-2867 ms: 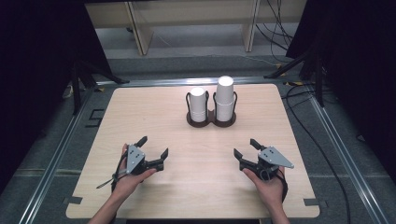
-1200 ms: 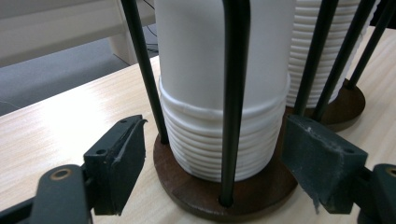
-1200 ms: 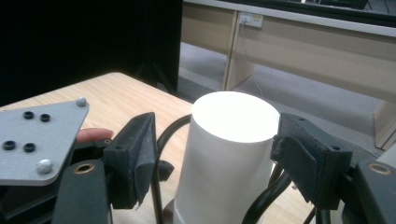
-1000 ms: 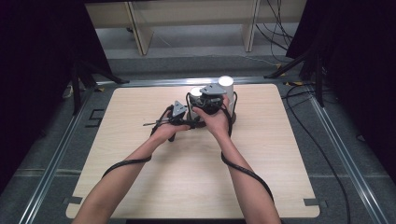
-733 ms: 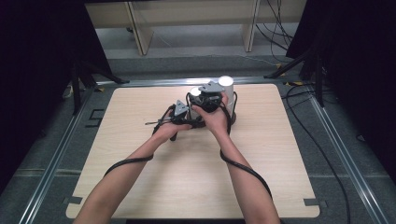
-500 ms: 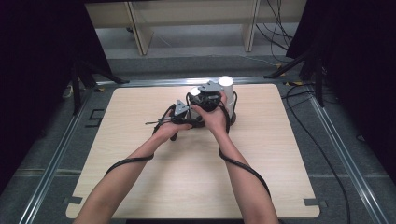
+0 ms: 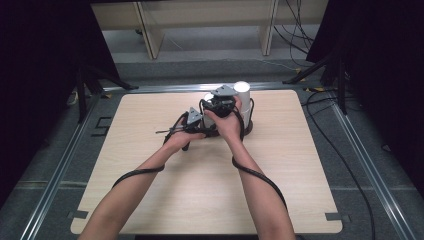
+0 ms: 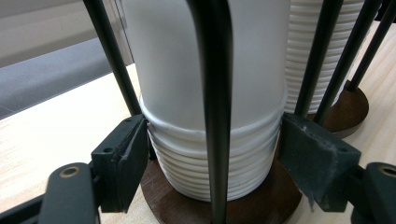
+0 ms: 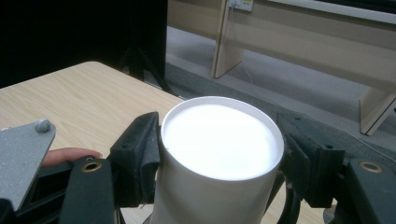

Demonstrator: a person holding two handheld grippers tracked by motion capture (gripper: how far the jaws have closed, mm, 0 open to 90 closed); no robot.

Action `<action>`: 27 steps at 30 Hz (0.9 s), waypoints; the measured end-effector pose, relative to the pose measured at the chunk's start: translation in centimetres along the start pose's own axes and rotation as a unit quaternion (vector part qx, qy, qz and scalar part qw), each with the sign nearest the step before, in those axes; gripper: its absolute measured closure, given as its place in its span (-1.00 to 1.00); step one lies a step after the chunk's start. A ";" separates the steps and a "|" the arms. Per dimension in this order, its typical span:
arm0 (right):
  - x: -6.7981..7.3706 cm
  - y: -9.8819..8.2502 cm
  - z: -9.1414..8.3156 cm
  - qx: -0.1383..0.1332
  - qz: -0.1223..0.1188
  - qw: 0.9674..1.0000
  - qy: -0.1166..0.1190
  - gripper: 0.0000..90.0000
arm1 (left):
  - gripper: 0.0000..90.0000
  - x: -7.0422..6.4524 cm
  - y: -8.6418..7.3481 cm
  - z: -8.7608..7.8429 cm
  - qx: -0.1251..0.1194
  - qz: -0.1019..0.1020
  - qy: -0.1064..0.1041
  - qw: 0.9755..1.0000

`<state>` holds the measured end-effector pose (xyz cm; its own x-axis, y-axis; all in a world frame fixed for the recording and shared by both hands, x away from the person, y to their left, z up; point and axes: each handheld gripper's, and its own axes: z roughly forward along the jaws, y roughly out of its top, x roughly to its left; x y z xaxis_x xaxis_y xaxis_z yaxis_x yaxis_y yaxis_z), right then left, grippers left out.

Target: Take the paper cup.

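Observation:
Two stacks of upturned white cups stand in a black wire holder (image 7: 248,126) at the table's far middle. My left gripper (image 7: 204,126) reaches in low. In the left gripper view its jaws have just been closing, and the left gripper (image 8: 215,140) now presses both pads on the ribbed rims of the left cup stack (image 8: 177,70), just above the brown base (image 8: 159,191). My right gripper (image 7: 218,101) sits higher on the same stack. Its jaws have also just been closing, and the right gripper (image 9: 219,140) pinches the top cup (image 9: 219,135) at its upper edge.
The taller right cup stack (image 7: 242,89) stands beside the gripped one, also seen as ribbed rims (image 8: 306,56). Black wire rods (image 8: 215,93) ring each stack. The wooden table (image 7: 150,200) stretches toward me, with a metal frame (image 7: 55,170) around it and cables (image 7: 345,160) at right.
Both grippers came from the table's near edge to the cup holder. Over the last second they hardly shifted; the right gripper settled a little onto the left stack's top.

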<state>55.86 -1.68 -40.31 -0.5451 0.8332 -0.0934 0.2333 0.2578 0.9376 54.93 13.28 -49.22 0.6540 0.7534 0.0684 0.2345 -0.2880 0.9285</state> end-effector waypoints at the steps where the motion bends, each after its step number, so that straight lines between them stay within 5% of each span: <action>1: -0.1 0.0 0.0 -0.002 -0.001 1.000 0.006 -0.24 | -0.45 0.0 0.0 0.0 0.001 0.000 -0.001 1.000; 25: 0.1 3.1 -2.4 -0.056 -0.003 0.998 0.000 -0.20 | -0.47 -0.2 0.1 0.0 0.007 0.013 0.004 1.000; 27: 0.1 3.3 -2.6 -0.054 0.010 0.998 0.006 -0.20 | -0.47 -0.2 0.1 0.0 0.007 0.012 0.003 1.000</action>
<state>54.52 -1.99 -36.33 -0.5513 0.8313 -0.0709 0.1561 0.1862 0.9700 54.81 13.10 -49.18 0.6549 0.7500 0.0931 0.2289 -0.3143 0.9213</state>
